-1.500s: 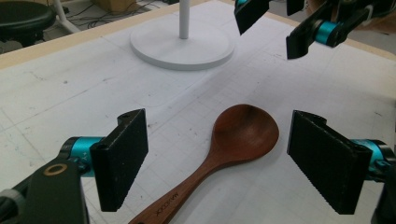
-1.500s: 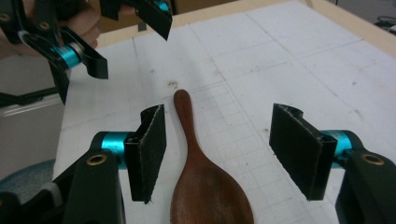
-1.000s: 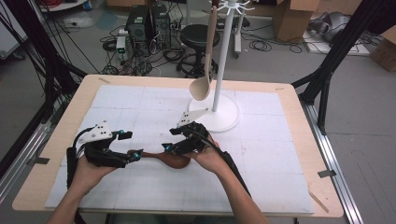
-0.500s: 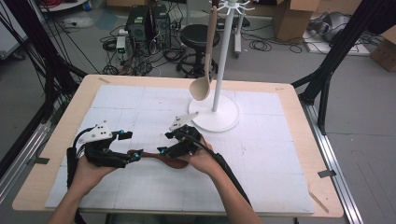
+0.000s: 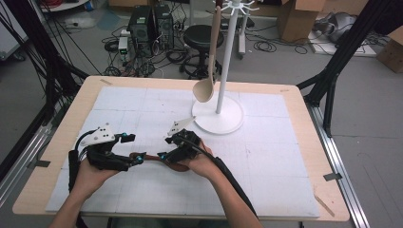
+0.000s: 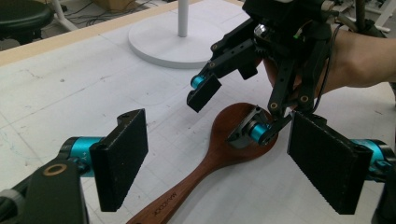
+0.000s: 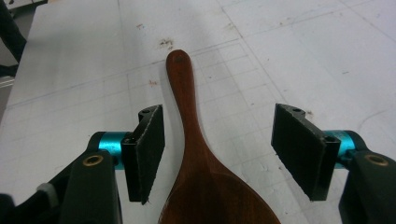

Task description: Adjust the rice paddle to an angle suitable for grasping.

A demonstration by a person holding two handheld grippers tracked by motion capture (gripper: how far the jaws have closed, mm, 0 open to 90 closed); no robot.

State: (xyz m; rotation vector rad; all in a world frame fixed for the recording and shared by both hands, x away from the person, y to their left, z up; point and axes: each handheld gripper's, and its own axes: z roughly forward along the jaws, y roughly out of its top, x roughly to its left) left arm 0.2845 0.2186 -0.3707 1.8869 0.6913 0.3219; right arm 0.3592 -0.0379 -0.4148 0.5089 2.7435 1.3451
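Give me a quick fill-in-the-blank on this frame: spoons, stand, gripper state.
1. The dark wooden spoon lies flat on the ____.
2. The pale spoon hangs from the white ____.
3. The right gripper is ____, its fingers either side of the dark spoon.
4. The left gripper is ____.

Missing words: table; stand; open; open

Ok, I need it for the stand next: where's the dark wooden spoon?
In the high view the dark wooden spoon lies flat on the white mat, near the front edge, between the two grippers.
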